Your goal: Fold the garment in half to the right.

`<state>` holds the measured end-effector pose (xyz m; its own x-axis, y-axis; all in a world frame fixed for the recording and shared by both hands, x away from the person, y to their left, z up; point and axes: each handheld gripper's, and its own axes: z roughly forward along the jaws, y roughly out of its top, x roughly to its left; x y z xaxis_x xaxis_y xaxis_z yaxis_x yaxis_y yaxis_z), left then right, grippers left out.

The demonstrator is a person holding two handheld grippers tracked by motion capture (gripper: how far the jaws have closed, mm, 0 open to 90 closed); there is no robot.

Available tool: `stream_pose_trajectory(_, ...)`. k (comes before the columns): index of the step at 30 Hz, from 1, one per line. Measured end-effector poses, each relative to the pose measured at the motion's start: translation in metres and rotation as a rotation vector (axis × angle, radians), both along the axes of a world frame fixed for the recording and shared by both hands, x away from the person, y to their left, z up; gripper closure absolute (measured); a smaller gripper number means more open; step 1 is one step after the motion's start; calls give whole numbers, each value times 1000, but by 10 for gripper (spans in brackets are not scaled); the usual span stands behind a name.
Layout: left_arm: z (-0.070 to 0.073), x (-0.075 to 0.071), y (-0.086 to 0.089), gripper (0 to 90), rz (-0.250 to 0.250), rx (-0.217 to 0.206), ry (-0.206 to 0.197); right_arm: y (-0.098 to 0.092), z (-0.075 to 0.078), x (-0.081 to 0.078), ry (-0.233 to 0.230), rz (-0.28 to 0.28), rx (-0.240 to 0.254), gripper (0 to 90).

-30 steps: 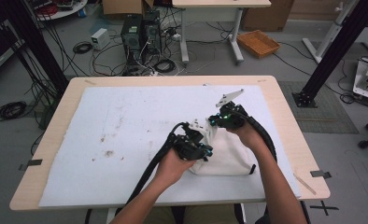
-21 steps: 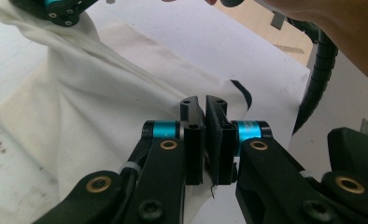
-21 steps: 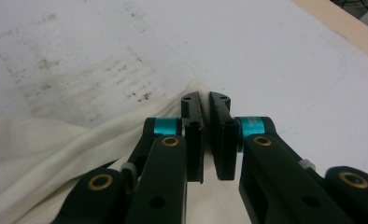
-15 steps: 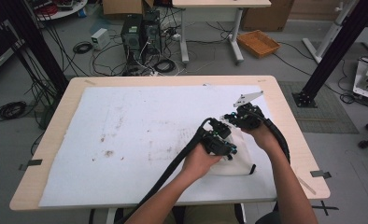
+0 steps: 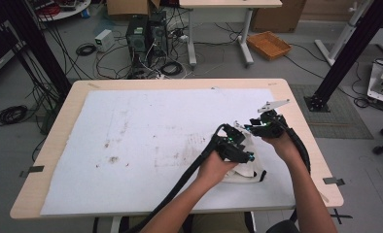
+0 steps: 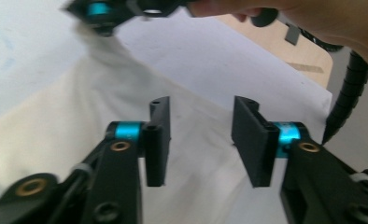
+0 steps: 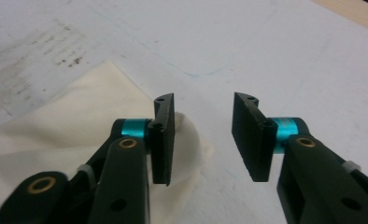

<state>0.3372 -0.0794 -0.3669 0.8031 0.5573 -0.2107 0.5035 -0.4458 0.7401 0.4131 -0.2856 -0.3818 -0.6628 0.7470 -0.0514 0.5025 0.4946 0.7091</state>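
High view had the cream cloth bag [image 5: 245, 162] near the table's [image 5: 131, 97] right front edge, left gripper [image 5: 234, 148] directly over it, right gripper [image 5: 262, 127] at its far corner, both jaws wide apart, empty

Table [image 5: 131, 121] left and far side bare, free passage; cream cloth [image 5: 248, 167] only obstacle, near-right.
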Motion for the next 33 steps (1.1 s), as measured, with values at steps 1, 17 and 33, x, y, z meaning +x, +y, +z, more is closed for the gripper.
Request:
stream_pose_trajectory(1, 1, -1, 8, 511, 10, -10, -15, -2, 1, -3, -4, -10, -3, 575)
stream_pose_trajectory(17, -25, -2, 147, 288, 200, -54, -115, -15, -7, -84, -24, -2, 12, 578)
stream_pose_trajectory(33, -53, -15, 209, 284, 270, -63, -124, 0, -40, -110, 109, 55, -5, 877)
